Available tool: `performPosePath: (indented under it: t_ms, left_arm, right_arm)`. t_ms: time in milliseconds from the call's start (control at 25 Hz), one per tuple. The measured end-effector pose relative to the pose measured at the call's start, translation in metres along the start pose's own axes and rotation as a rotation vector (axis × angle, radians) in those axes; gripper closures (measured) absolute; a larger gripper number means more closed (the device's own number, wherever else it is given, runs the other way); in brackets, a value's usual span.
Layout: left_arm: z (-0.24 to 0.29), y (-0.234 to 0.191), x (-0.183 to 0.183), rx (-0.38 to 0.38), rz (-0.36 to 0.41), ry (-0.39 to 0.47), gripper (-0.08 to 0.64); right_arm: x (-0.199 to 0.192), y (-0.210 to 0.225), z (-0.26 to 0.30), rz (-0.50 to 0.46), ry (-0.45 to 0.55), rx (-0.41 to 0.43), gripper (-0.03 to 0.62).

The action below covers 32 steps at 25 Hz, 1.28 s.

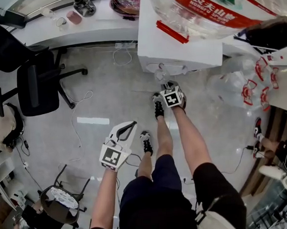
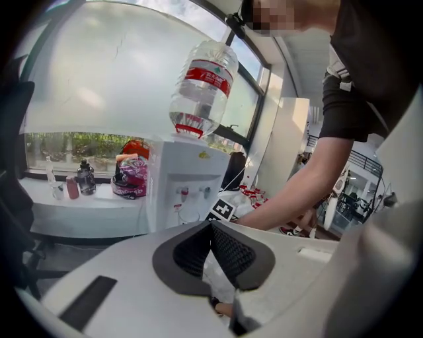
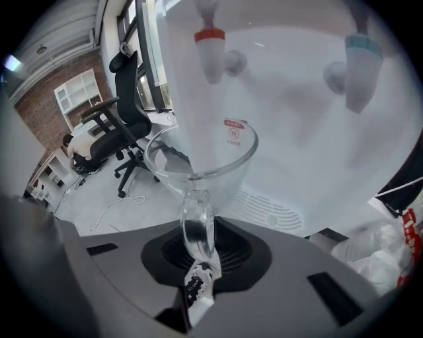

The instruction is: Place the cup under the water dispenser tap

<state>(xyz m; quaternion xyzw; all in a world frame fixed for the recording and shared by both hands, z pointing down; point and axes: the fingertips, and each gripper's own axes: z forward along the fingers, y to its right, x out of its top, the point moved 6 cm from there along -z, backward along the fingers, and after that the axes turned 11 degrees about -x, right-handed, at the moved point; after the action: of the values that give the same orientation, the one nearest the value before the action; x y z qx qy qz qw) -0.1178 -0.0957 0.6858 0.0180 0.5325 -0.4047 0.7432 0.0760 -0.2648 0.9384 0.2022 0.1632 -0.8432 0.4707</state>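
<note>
A clear glass cup [image 3: 201,162] hangs in front of the white water dispenser [image 1: 178,45], below and between its red tap [image 3: 210,49] and blue tap [image 3: 360,66]. My right gripper [image 3: 197,231] is shut on the cup's handle and points steeply down over the slotted drip tray [image 3: 268,208]. In the head view the right gripper [image 1: 170,92] sits right at the dispenser's front. From the left gripper view the cup [image 2: 188,214] shows under the taps, beside the right gripper's marker cube. My left gripper [image 1: 125,131] hangs lower left, away from the dispenser, shut with nothing in it.
A large water bottle [image 1: 209,4] tops the dispenser. A black office chair [image 1: 34,90] and loose cables [image 1: 79,111] lie to the left on the floor. Plastic bags with red handles [image 1: 249,87] pile up at the right. A counter [image 1: 54,32] with bottles runs behind.
</note>
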Motion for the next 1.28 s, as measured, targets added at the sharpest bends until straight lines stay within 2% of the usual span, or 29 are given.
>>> performPosePath:
  t_ms: [240,400,560,880,1080,1160,1280]
  left_arm:
    - [0.005,-0.004,-0.021,-0.009,-0.023,-0.009,0.560]
    - [0.007,0.006,-0.042,-0.020,-0.061,-0.028,0.560]
    - [0.011,0.015,-0.056,-0.033,-0.089,-0.041,0.560]
    - [0.021,0.013,-0.053,-0.044,-0.078,-0.032,0.560]
    - [0.025,0.015,-0.052,-0.039,-0.078,-0.031,0.560]
    - [0.026,0.016,-0.054,-0.041,-0.077,-0.030,0.560]
    - [0.027,0.018,-0.056,-0.041,-0.083,-0.028,0.560]
  right_arm:
    - [0.009,0.004,0.026,0.008,-0.004,-0.018,0.557]
    - [0.022,0.005,0.037,0.002,0.036,-0.020,0.557]
    - [0.025,0.007,0.047,0.017,0.021,-0.018,0.557]
    - [0.025,0.005,0.058,-0.012,0.012,-0.028,0.554]
    - [0.014,0.005,0.069,-0.059,-0.029,-0.028,0.549]
    - [0.014,0.005,0.067,-0.080,-0.038,-0.030,0.543]
    - [0.011,0.006,0.065,-0.081,-0.046,-0.038,0.479]
